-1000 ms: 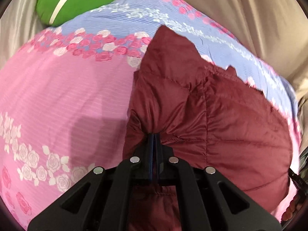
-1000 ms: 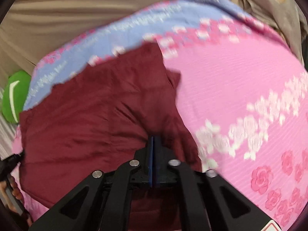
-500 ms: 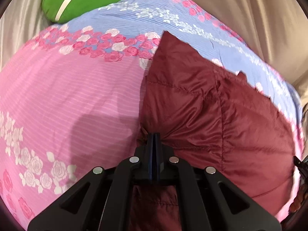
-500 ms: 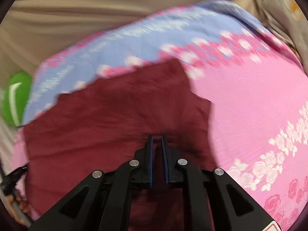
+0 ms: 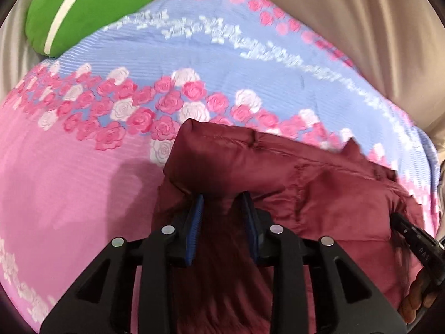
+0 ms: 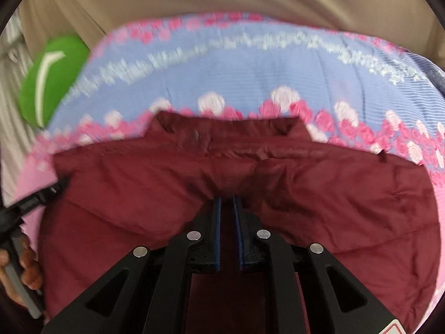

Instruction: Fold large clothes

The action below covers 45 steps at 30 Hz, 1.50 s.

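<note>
On the floral bedspread point(image 5: 83, 183), the maroon jacket point(image 6: 333, 194) is lying spread; my left gripper point(image 5: 222, 203) is opening over it, my right gripper point(image 6: 227, 203) closing, narrow, fabric between the pads.

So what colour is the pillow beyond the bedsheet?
Green with a white stripe, clearest in the left wrist view.

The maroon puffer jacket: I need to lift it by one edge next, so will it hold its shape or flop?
The maroon puffer jacket will probably flop: it lies creased and bunched on the floral bedspread. Its quilted padding suggests it is light for its bulk. The smooth, slightly shiny shell may slip.
</note>
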Motion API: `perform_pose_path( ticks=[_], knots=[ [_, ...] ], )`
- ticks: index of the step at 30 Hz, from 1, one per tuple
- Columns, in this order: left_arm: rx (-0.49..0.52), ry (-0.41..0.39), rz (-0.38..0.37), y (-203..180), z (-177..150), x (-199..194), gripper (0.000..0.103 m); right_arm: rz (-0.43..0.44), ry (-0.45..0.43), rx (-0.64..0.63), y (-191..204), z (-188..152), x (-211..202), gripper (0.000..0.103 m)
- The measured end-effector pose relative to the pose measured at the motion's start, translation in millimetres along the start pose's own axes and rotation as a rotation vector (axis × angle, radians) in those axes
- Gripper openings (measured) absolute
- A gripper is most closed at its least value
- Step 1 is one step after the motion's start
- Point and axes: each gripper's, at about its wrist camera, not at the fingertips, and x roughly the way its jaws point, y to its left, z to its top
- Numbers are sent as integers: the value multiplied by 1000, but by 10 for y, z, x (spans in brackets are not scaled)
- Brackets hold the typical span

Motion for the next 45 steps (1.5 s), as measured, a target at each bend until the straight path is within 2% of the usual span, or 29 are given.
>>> perform_pose_path(
  ticks=[4,8,10,11,13,14,15,20,25,28,29,32,36,39,45],
  knots=[
    [-3,-31,-10,50,-9,87,27,25,11,11,-61,-80,148,5],
    [52,-71,56,-56,-38,98,28,-18,-9,-26,1,-111,104,5],
    [61,-70,86,-62,-61,21,28,3,-20,6,6,-119,-8,10],
    [57,-69,92,-50,-80,-38,28,49,-36,17,25,-144,-133,13],
    [42,-77,87,-13,-141,-227,40,84,-75,4,115,-208,-350,13],
    [32,-91,74,13,-190,-366,56,85,-92,-14,188,-261,-473,13],
    [24,-114,64,36,-253,-507,67,84,-101,-27,250,-303,-546,13],
    [53,-134,98,71,-546,-886,70,176,-95,-37,409,-506,-728,13],
    [15,-97,107,190,-804,-1030,73,187,-92,-20,438,-703,-797,13],
    [2,-67,113,284,-970,-1062,80,188,-79,-17,431,-764,-795,13],
    [-9,-63,116,325,-1016,-1071,85,186,-76,-16,416,-795,-793,13],
    [-67,-52,91,476,-1174,-1086,87,193,-56,-12,369,-863,-723,13],
    [-153,7,-9,660,-1299,-1010,87,216,-10,17,308,-921,-531,12],
    [-175,26,-63,684,-1334,-953,87,235,7,33,276,-958,-437,12],
    [-175,13,-113,586,-1288,-892,89,265,28,59,235,-980,-359,9]
  ],
)
